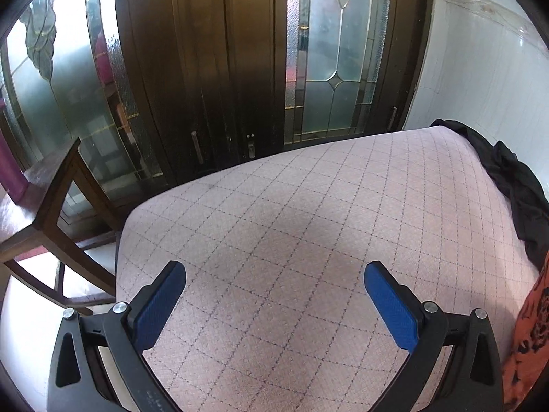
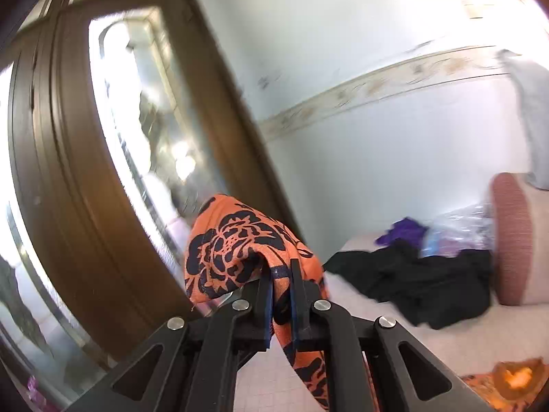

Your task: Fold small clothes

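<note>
1. Orange cloth (image 2: 236, 250) with the black flower print is pinched in your right tongs (image 2: 281, 274), jaws clamped tight on a fold of it, lifted up off the surface with the rest draping down between the arms.
2. Your left tongs (image 1: 274, 274) are spread wide with nothing between the blue pads (image 1: 161, 305), hovering over the pink checked cover (image 1: 291, 226).
3. In the left view, a strip of that same orange cloth (image 1: 528, 336) shows at the right edge.
4. Black garment (image 2: 425, 281) lies crumpled on the cover near the wall (image 2: 377, 158), with something purple (image 2: 405, 233) and a plastic bag (image 2: 459, 226) just behind it.
5. Right view is pretty blurry, so the door (image 2: 79, 185) behind is just a smear.
6. Wooden chair (image 1: 58, 206) sits beside the cover's left edge.
</note>
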Demonstrator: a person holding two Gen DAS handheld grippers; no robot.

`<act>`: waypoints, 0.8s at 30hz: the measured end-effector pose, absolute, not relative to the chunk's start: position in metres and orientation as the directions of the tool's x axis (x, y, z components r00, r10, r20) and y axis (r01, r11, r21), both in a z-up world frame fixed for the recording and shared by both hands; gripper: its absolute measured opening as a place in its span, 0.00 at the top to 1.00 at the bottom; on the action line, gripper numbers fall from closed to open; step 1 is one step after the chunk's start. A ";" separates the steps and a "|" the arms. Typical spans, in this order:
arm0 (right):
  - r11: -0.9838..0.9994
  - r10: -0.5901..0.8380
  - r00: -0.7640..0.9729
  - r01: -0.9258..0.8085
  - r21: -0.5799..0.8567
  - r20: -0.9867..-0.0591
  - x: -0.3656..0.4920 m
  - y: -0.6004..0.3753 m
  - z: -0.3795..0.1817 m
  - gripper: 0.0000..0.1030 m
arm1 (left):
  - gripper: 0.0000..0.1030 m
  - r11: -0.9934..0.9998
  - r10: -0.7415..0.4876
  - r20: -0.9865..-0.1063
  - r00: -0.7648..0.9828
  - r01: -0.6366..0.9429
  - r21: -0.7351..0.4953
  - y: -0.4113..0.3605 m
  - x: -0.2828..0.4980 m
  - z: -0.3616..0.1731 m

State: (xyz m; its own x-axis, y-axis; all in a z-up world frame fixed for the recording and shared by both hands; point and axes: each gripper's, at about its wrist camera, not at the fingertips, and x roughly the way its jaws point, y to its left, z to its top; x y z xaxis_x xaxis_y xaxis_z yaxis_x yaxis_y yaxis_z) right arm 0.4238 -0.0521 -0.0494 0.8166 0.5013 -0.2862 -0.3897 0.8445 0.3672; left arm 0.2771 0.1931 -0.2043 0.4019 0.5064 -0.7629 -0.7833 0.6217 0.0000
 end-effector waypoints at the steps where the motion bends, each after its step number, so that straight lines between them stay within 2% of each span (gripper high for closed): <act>1: 0.839 0.500 0.818 -0.377 0.393 -0.282 0.419 -0.070 -0.052 0.93 | 0.00 0.626 0.511 -0.758 0.406 -0.780 0.004 0.191 0.277 -0.204; 4: 0.837 0.462 0.827 -0.286 0.467 -0.321 0.404 -0.123 -0.074 0.93 | 0.00 0.649 0.538 -0.730 0.422 -0.760 0.038 0.177 0.277 -0.201; 10: 0.812 0.325 0.867 -0.051 0.582 -0.377 0.345 -0.255 -0.153 0.93 | 0.00 0.725 0.559 -0.681 0.474 -0.678 0.123 0.137 0.284 -0.199; 14: 0.774 0.191 0.865 0.159 0.613 -0.465 0.303 -0.346 -0.222 0.93 | 0.00 0.777 0.567 -0.641 0.517 -0.594 0.208 0.101 0.290 -0.203; 19: 0.661 0.130 0.768 0.405 0.632 -0.627 0.257 -0.435 -0.314 0.88 | 0.00 0.814 0.564 -0.624 0.540 -0.491 0.310 0.066 0.299 -0.213; 20: 0.622 0.155 0.739 0.443 0.646 -0.656 0.248 -0.446 -0.333 0.86 | 0.00 0.819 0.562 -0.624 0.543 -0.474 0.325 0.062 0.300 -0.214; 23: 0.557 0.161 0.718 0.501 0.662 -0.678 0.220 -0.461 -0.359 0.68 | 0.00 0.823 0.564 -0.612 0.554 -0.441 0.359 0.050 0.302 -0.218; 24: 0.552 0.146 0.726 0.504 0.665 -0.672 0.212 -0.465 -0.362 0.68 | 0.00 0.825 0.563 -0.609 0.559 -0.433 0.364 0.045 0.302 -0.218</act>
